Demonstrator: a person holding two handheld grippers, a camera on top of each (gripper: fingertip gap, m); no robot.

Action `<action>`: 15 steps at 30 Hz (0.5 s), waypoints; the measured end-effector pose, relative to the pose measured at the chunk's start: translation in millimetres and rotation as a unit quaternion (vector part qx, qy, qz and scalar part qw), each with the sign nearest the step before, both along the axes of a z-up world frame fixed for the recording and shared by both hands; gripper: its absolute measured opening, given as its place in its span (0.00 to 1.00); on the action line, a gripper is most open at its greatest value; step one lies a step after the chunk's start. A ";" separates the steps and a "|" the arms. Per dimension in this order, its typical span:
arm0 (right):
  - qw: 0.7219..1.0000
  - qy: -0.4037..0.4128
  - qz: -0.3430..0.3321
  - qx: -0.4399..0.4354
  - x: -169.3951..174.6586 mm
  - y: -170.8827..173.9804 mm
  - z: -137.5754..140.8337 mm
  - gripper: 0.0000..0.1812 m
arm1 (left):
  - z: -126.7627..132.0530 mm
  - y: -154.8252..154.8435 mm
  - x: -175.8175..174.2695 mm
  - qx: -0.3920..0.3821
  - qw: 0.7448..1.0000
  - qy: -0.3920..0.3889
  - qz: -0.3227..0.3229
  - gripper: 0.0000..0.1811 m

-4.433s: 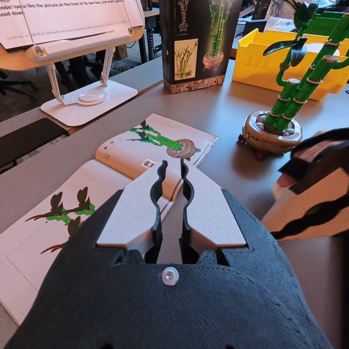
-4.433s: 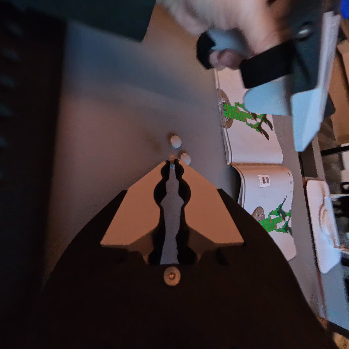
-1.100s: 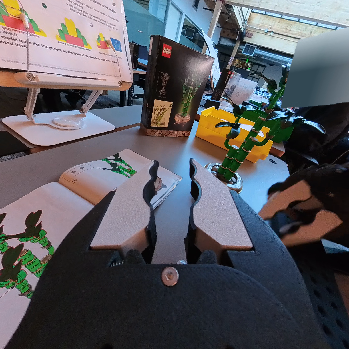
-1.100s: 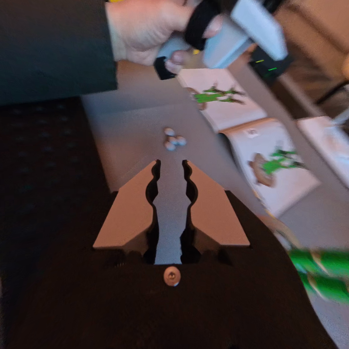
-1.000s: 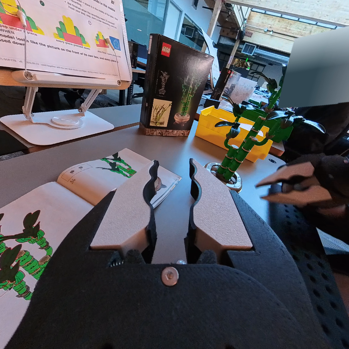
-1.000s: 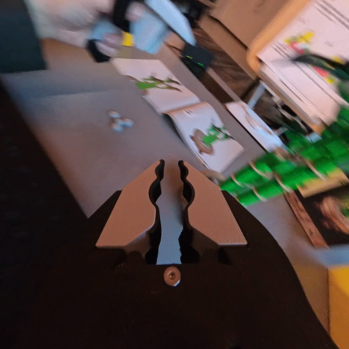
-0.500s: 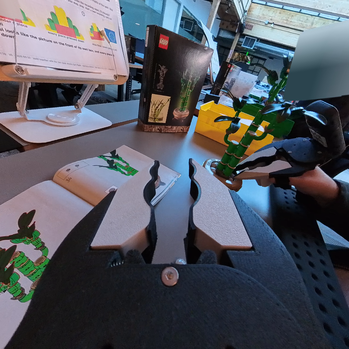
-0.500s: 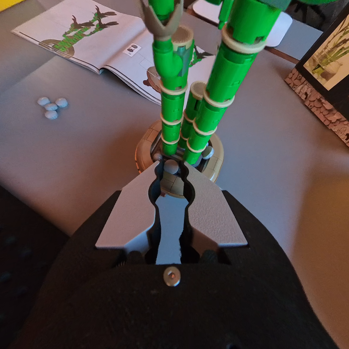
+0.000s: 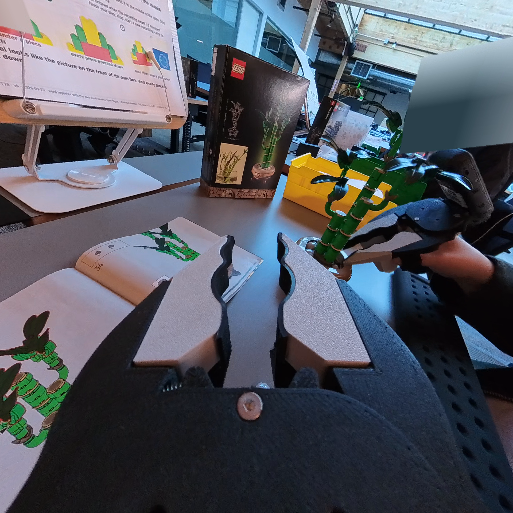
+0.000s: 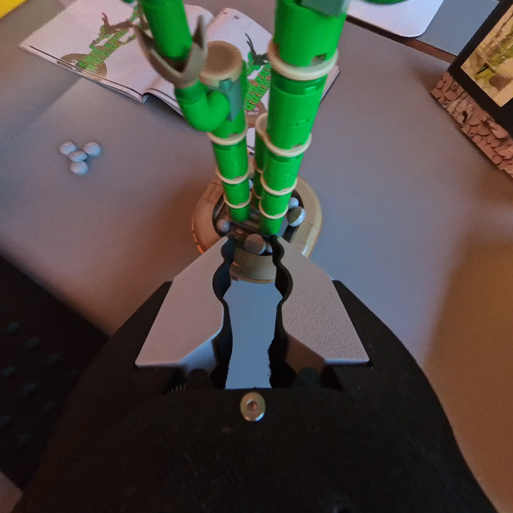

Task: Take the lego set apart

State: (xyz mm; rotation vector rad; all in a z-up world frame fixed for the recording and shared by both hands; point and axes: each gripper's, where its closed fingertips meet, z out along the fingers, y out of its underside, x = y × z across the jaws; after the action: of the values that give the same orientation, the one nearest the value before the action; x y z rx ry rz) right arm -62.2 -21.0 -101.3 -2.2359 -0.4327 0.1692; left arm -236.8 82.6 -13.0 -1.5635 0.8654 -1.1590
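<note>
The lego bamboo model (image 9: 347, 219) stands on the grey table, with green stalks (image 10: 286, 166) rising from a round tan pot (image 10: 258, 266) that holds grey pebble pieces. My right gripper (image 10: 251, 241) is open, its tips at the pot's near rim on either side of one grey pebble (image 10: 254, 244). I cannot tell if they touch it. The right gripper also shows in the left wrist view (image 9: 347, 251), at the base of the stalks. My left gripper (image 9: 254, 241) is open and empty, held above the table left of the model. Several loose grey pebbles (image 10: 79, 156) lie on the table.
An open instruction booklet (image 9: 138, 263) lies under and left of my left gripper. The black set box (image 9: 249, 125) and a yellow bin (image 9: 313, 177) stand behind the model. A white document stand (image 9: 83, 177) is at far left. A dark perforated chair (image 9: 444, 361) is at the right. About 25 centimetres separates my left fingertips from my right.
My right gripper swung from the loose pebbles to the pot and moved closer, and its tips now flank a pebble. My left gripper has barely moved and stays open.
</note>
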 end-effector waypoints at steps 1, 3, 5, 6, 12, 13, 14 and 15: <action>1.000 -0.004 -0.004 0.000 -0.8 -0.2 -1.0 0.15 | -0.5 -0.1 0.3 -0.001 1.000 0.000 -0.001 0.17; 1.000 -0.020 -0.016 0.000 1.7 1.5 -2.2 0.14 | -1.2 -0.3 0.9 -0.003 1.000 0.001 -0.002 0.17; 0.999 -0.035 -0.025 -0.003 4.9 3.0 -3.0 0.12 | -1.5 -0.7 1.3 -0.002 1.000 0.001 -0.003 0.17; 0.999 -0.040 -0.027 -0.003 5.9 3.3 -2.7 0.10 | -1.3 -0.9 1.4 -0.002 1.000 0.002 -0.003 0.17; 0.999 -0.029 -0.017 -0.011 5.9 2.3 -1.8 0.05 | -0.6 -0.5 0.6 -0.003 1.000 -0.001 -0.003 0.17; 1.000 -0.027 -0.013 -0.009 5.5 1.5 0.0 0.00 | -0.6 -0.4 0.4 -0.003 1.000 -0.001 -0.003 0.17; 0.999 -0.029 -0.010 -0.007 6.3 0.9 0.4 0.00 | -0.6 -0.1 0.1 -0.003 1.000 -0.001 -0.002 0.17; 0.999 -0.031 -0.005 -0.007 6.3 0.2 0.1 0.00 | -0.3 0.2 -0.2 -0.003 1.000 -0.001 -0.002 0.17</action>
State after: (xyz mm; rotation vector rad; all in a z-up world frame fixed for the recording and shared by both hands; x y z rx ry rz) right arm -55.9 -20.8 -101.2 -2.2612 -0.4557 0.0985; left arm -237.1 82.8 -13.3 -1.5655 0.8642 -1.1668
